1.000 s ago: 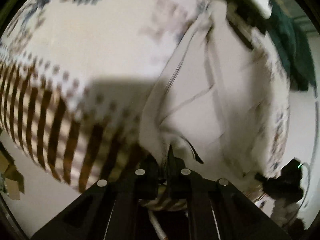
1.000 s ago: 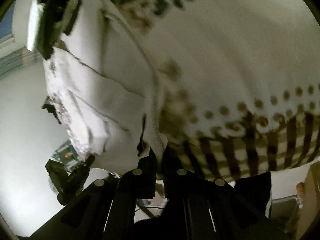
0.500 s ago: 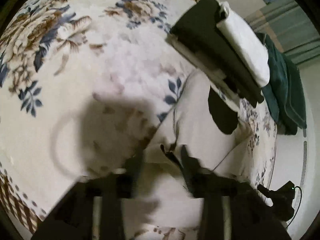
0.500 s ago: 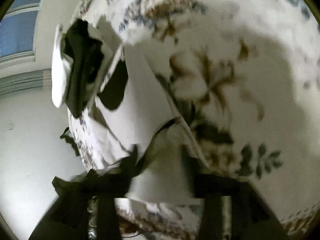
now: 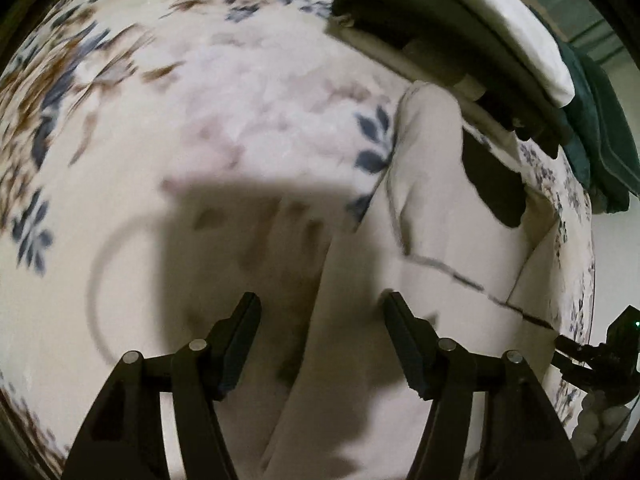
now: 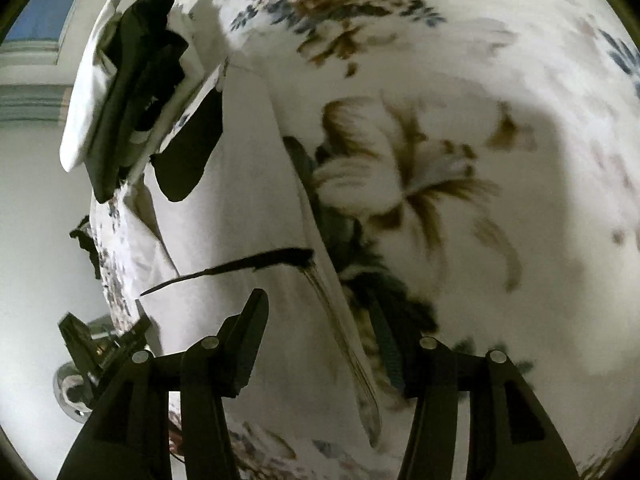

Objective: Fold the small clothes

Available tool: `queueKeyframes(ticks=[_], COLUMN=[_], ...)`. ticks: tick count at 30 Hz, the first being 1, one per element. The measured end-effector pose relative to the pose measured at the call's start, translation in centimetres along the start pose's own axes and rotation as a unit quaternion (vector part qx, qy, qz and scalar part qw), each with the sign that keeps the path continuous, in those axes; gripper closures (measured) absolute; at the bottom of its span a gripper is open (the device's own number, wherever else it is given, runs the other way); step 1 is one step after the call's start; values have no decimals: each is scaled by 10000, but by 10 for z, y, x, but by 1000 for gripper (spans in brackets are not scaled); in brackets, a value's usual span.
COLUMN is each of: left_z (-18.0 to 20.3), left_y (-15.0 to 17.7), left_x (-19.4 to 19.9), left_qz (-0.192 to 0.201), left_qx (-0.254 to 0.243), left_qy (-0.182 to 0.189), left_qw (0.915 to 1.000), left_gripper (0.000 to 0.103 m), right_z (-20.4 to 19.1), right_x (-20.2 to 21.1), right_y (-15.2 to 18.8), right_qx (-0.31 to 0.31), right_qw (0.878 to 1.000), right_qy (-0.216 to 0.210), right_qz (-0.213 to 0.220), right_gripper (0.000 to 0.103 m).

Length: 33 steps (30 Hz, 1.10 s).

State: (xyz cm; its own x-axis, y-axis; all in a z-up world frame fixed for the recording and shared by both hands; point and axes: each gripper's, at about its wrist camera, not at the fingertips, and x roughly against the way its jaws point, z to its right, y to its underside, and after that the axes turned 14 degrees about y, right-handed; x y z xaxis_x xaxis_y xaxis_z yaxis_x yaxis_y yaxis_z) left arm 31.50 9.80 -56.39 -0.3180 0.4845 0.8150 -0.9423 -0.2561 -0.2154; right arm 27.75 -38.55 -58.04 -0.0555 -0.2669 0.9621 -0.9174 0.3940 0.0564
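Note:
A small white garment (image 5: pixel 432 248) with thin dark seam lines lies folded over on the floral cloth (image 5: pixel 200 100). My left gripper (image 5: pixel 320 304) is open and empty just above its near left edge. The same garment shows in the right wrist view (image 6: pixel 248 208), with a black patch (image 6: pixel 192 148) at its far end. My right gripper (image 6: pixel 336 312) is open and empty above the garment's right edge.
A stack of folded clothes (image 5: pixel 460 28), dark and white, sits at the far end of the cloth; it also shows in the right wrist view (image 6: pixel 120 92). A dark green item (image 5: pixel 600 120) lies beyond it. A black device (image 5: pixel 608 352) stands off the cloth's edge.
Both grippers were shut on the garment's edge and lifting it; they carried it forward, laid it down and opened, letting it go.

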Motion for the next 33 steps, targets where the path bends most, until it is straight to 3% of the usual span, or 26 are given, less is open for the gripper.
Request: queueKeyframes(ticks=[1, 2, 8, 12, 15, 17, 18, 19, 21, 23, 28, 33], left_z=[3, 5, -1, -12, -8, 1, 8, 16, 30, 43, 72, 84], left_y=[-3, -4, -10, -15, -23, -32, -38, -46, -63, -83, -131, -160], left_x=[-3, -7, -4, -6, -4, 5, 11, 16, 21, 14, -46, -93], left_qz=[-6, -53, 82, -65, -267, -254, -192, -121, 62, 159, -125, -361], left_qx=[-84, -113, -91, 114, 165, 40, -126, -296, -581, -761, -1263, -1669], left_qy=[51, 52, 100, 317, 441, 390, 364, 400, 461, 561, 412, 36], left_qw=[10000, 9999, 9999, 9994, 9985, 9989, 9991, 9987, 9972, 9954, 9911, 9853], left_gripper=[86, 94, 99, 98, 95, 91, 82, 65, 40, 39, 39, 40], right_z=[-5, -8, -3, 0, -3, -5, -7, -11, -24, -39, -85, -126], right_x=[-2, -1, 11, -2, -9, 0, 7, 14, 28, 34, 21, -10], right_y=[-1, -2, -6, -13, -17, -21, -24, -28, -41, -62, -129, -170], right_qx=[86, 122, -251, -323, -328, -406, -409, -379, -204, 15, 616, 1332], right_qw=[10000, 9998, 9970, 9968, 9974, 9976, 9976, 9977, 9971, 9959, 9885, 9775], right_qy=[48, 120, 471, 641, 644, 563, 558, 533, 580, 646, 1004, 1410], right_qz=[15, 96, 564, 340, -1, -7, 66, 178, 450, 625, 948, 831], right_gripper=[88, 95, 100, 100, 100, 89, 75, 57, 49, 49, 49, 49])
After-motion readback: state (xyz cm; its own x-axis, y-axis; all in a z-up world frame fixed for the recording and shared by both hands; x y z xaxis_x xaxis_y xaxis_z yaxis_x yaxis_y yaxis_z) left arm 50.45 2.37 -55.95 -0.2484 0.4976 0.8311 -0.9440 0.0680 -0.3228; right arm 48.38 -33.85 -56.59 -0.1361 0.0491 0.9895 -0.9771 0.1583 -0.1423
